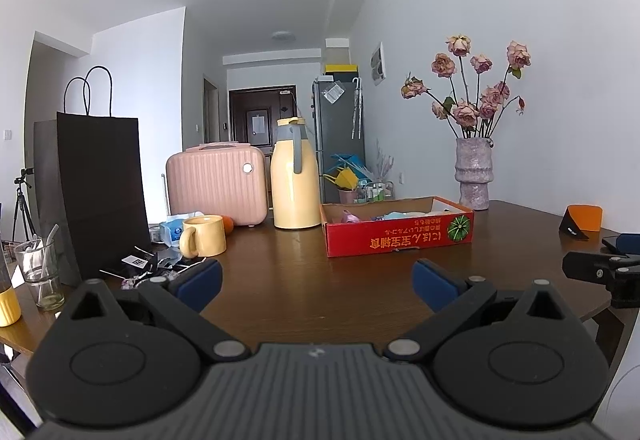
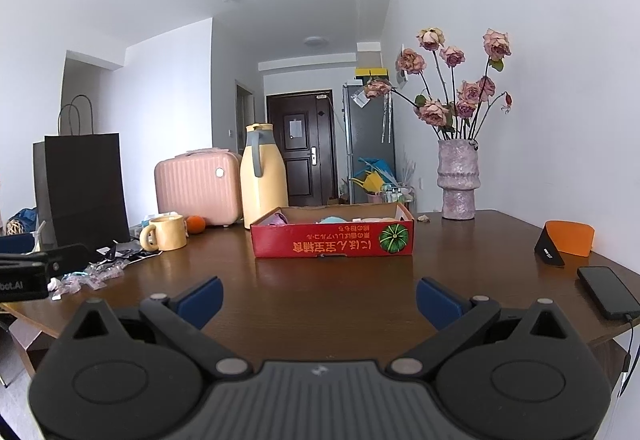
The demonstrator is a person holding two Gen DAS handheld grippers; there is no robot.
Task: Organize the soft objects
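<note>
A shallow red cardboard box (image 1: 400,236) (image 2: 332,240) sits on the brown table, ahead of both grippers. Soft pastel things lie inside it: a pink one (image 1: 349,217) (image 2: 276,219) at its left and a pale blue one (image 1: 394,215) (image 2: 334,220) in the middle; the box wall hides most of them. My left gripper (image 1: 318,282) is open and empty above the table, short of the box. My right gripper (image 2: 319,296) is open and empty too, short of the box. Part of the right gripper shows at the left wrist view's right edge (image 1: 600,272).
On the table: a yellow mug (image 1: 204,236) (image 2: 166,233), a yellow thermos (image 1: 294,180) (image 2: 262,180), a pink case (image 1: 216,184) (image 2: 198,186), a black paper bag (image 1: 100,192) (image 2: 86,188), a vase of roses (image 1: 474,176) (image 2: 458,180), small wrappers (image 2: 92,276), a phone (image 2: 608,292), an orange stand (image 2: 568,242), a glass (image 1: 40,272).
</note>
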